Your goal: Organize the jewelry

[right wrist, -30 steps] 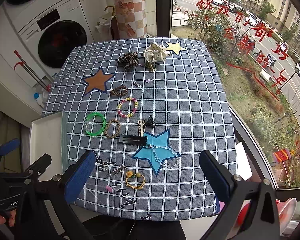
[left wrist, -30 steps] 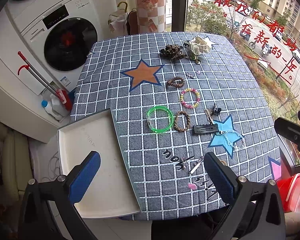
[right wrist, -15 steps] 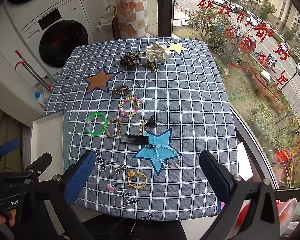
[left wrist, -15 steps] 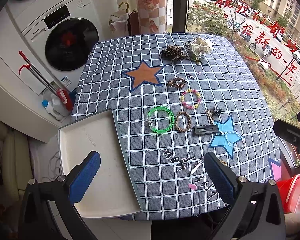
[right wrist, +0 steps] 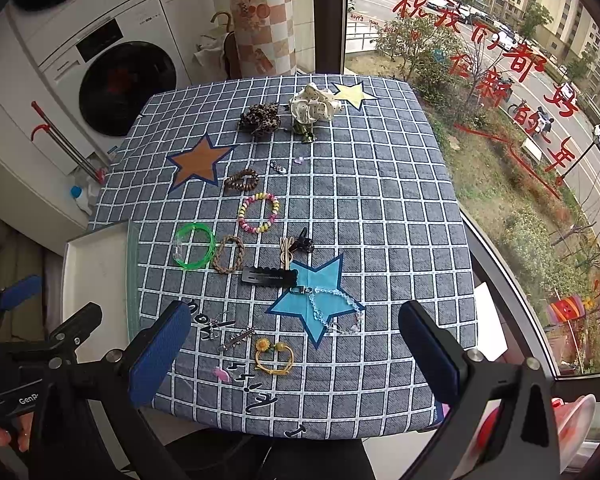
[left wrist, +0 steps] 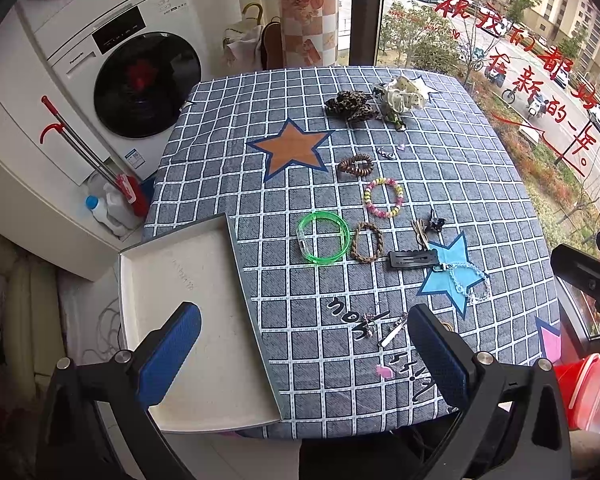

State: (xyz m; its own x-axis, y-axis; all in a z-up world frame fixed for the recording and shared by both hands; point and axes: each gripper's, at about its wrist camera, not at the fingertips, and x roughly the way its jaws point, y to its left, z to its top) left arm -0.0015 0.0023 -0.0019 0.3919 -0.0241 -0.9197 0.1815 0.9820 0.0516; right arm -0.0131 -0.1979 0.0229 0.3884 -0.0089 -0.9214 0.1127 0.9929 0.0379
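We find the white tray [left wrist: 172,280] bare at the surface's [right wrist: 380,208] left edge, overhanging it. Right of the tray lie the green bangle [left wrist: 323,237], braided band [left wrist: 366,241] and black hair clip [left wrist: 413,258], its long axis running away from the tray, left to right. Left gripper [left wrist: 300,356] and right gripper [right wrist: 296,354] hover with fingers spread, holding nothing. Risk, in our judgement: a nudge could tip the overhanging tray, and small flat pieces could slip from the fingers.
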